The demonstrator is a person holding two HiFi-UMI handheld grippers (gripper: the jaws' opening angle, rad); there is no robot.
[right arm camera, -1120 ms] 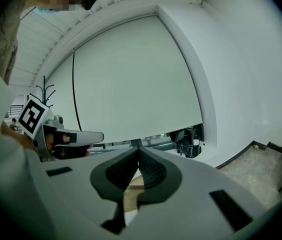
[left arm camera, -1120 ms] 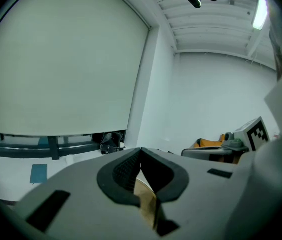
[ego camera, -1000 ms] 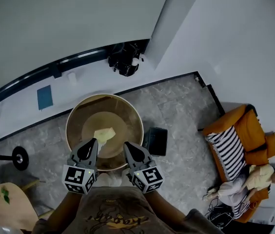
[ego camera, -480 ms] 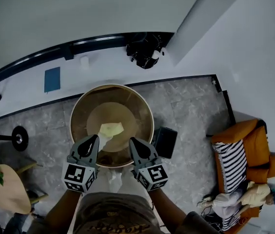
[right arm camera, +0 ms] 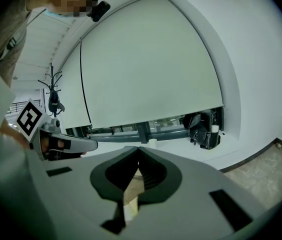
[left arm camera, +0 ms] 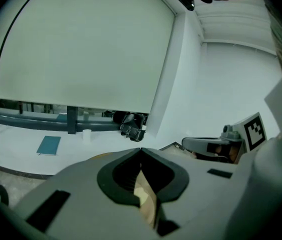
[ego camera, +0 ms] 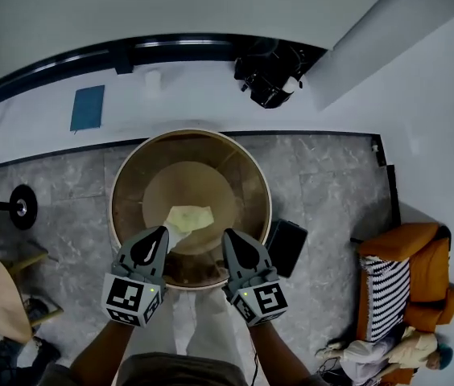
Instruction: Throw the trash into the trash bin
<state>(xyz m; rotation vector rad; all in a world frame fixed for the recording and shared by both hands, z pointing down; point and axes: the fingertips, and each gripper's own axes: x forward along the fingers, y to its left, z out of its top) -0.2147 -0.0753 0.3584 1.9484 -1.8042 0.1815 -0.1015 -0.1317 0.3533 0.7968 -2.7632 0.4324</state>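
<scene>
While both hang over the near rim of the round trash bin (ego camera: 127,195), the left gripper (ego camera: 159,233) and the right gripper (ego camera: 232,236) have their jaws pressed together, gripping nothing. The crumpled yellowish trash (ego camera: 189,218) lies on the bin's bottom.

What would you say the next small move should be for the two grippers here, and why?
Probably draw the left gripper and right gripper back from the trash bin. Both hover over its near rim with jaws shut and nothing between them, and the yellowish trash appears to lie inside it already.
</scene>
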